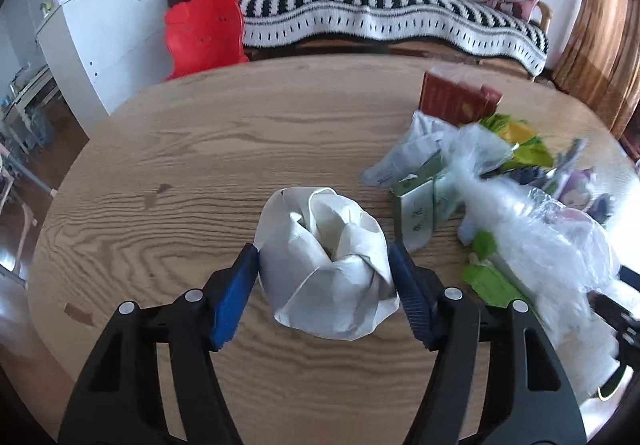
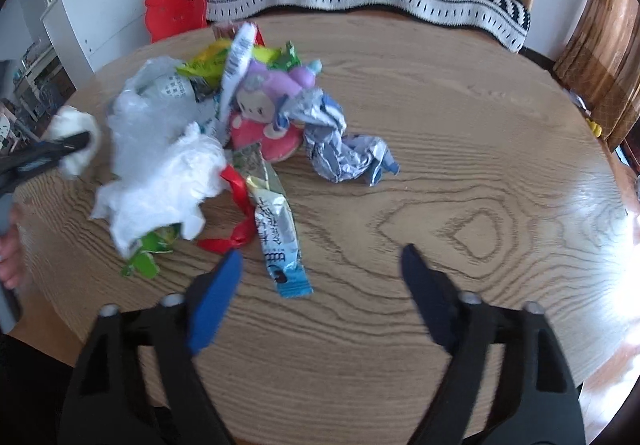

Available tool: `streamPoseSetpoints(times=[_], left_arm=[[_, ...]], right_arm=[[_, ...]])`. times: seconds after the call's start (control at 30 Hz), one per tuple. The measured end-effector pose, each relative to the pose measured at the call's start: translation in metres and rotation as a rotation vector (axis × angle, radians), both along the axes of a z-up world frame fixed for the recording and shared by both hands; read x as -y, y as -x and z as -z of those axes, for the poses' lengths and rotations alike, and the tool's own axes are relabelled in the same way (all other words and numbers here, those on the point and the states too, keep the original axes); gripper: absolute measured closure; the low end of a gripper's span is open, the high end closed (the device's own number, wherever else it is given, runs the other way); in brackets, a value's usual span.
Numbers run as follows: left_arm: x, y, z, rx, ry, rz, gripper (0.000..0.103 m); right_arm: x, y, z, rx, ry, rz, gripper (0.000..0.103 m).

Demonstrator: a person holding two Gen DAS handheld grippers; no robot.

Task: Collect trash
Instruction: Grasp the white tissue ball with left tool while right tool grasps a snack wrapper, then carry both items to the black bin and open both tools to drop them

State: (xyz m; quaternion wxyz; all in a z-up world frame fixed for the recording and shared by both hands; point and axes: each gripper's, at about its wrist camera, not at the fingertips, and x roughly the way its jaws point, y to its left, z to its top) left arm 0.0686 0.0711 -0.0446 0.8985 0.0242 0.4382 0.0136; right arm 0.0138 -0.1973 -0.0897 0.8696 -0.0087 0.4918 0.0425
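The left gripper [image 1: 324,257] has its jaws clamped on a crumpled white paper ball [image 1: 326,263], one blue pad pressed to each side, over the wooden surface [image 1: 180,173]. In the right wrist view the same ball [image 2: 76,141] shows at the far left, pinched in that gripper.

The right gripper [image 2: 322,259] has its jaws wide apart with nothing between them, over a bare part of the surface [image 2: 460,173].

The trash pile lies between the two grippers. A clear plastic bag [image 2: 160,149] lies over green wrappers; just right of it are a red ribbon [image 2: 240,197] and a silver and blue snack wrapper [image 2: 276,229], whose near end is closest to the right gripper's left jaw. Farther back is a pink and purple cartoon packet [image 2: 264,113], and right of it a crumpled silver and blue foil wrapper [image 2: 344,145]. A dark red box [image 1: 456,97] stands at the far side of the pile.
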Motion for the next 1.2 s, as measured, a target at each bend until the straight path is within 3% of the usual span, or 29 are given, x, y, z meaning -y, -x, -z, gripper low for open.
streamPoseSetpoints(times=[0.1,0.13,0.17,0.43,0.5,0.73,0.97,1.2], left_arm=[[-0.001,0.012,-0.011,0.023,0.006,0.009,0.037],[0.0,0.013,-0.013,0.029,0.008,0.013,0.037],[0.001,0.016,-0.016,0.033,0.012,0.018,0.037],[0.027,0.036,-0.04,0.093,0.022,0.075,0.037],[0.046,0.042,-0.048,0.115,0.033,0.105,0.037],[0.152,0.073,-0.069,0.179,0.115,0.304,0.037],[0.307,0.132,-0.055,0.164,0.186,0.62,0.037],[0.459,0.196,0.004,0.025,0.237,0.902,0.037]], right_arm=[[-0.002,-0.005,0.008,-0.007,0.006,-0.007,0.053],[-0.003,-0.005,0.009,-0.006,0.015,-0.016,0.066],[-0.004,-0.005,0.008,-0.004,0.015,-0.026,0.086],[0.022,0.033,-0.042,0.078,-0.143,-0.053,0.087],[0.035,0.046,-0.057,0.116,-0.138,-0.023,0.087],[0.164,0.114,-0.086,0.239,-0.075,0.302,0.087],[0.324,0.209,-0.056,0.201,-0.035,0.653,0.087],[0.419,0.283,0.009,0.042,-0.076,0.826,0.087]])
